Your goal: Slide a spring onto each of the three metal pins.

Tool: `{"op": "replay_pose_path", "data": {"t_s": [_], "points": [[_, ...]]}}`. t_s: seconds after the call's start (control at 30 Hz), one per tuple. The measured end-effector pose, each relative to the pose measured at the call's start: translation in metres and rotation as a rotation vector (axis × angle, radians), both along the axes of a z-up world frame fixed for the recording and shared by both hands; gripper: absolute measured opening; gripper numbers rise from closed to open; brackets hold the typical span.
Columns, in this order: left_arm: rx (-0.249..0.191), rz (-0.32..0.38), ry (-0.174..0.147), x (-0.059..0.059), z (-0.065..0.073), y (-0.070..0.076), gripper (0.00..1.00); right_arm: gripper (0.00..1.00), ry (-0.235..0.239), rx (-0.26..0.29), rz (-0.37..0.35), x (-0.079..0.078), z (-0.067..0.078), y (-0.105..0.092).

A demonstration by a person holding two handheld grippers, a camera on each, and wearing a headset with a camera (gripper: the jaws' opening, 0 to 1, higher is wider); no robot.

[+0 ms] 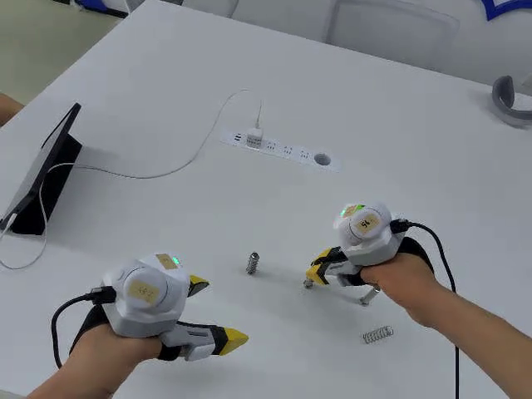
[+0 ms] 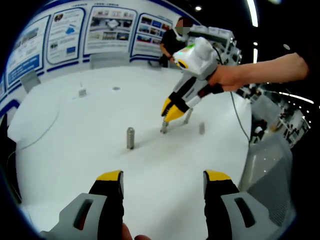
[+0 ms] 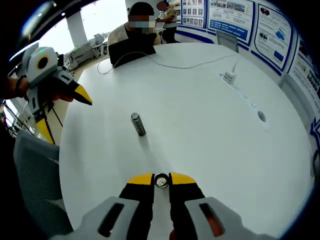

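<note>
On the white table (image 1: pixel 166 100) a short metal pin wearing a spring (image 1: pixel 253 263) (image 2: pixel 130 137) (image 3: pixel 138 123) stands upright between the two grippers. My right gripper (image 1: pixel 317 273) (image 3: pixel 161 181) (image 2: pixel 171 111) is shut on a small spring seen end-on, held at the top of a second pin (image 1: pixel 307 283) (image 2: pixel 163 127). A third pin (image 1: pixel 364 298) stands partly hidden under the right hand. A loose spring (image 1: pixel 377 335) lies flat nearer to me. My left gripper (image 1: pixel 218 312) (image 2: pixel 163 176) (image 3: pixel 80 94) is open and holds nothing, low at the left.
A white power strip (image 1: pixel 283 151) with a plugged adapter (image 1: pixel 253 135) and cable lies further back. A dark tablet on a stand (image 1: pixel 46 170) sits at the left edge. A grey curved object (image 1: pixel 509 101) rests far right. A seated person (image 3: pixel 135 35) is beyond the table.
</note>
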State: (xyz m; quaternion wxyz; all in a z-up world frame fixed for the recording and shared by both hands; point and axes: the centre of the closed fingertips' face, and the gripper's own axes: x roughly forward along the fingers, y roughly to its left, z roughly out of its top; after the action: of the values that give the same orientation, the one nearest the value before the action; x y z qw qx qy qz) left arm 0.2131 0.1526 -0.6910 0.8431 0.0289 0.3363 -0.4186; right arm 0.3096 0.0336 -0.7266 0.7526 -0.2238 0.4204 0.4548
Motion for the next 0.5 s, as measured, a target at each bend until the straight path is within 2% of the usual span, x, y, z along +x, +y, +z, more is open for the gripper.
{"op": "replay_pose_path", "data": {"t_s": [0.27,0.5], "points": [[-0.004,0.000,0.009,-0.002,-0.001,-0.002,0.65,0.13,0.008,-0.017,-0.011,-0.003,-0.016,-0.003],[-0.007,0.008,0.012,-0.002,-0.001,-0.001,0.65,0.13,0.015,-0.010,-0.020,-0.004,-0.019,-0.001]]}}
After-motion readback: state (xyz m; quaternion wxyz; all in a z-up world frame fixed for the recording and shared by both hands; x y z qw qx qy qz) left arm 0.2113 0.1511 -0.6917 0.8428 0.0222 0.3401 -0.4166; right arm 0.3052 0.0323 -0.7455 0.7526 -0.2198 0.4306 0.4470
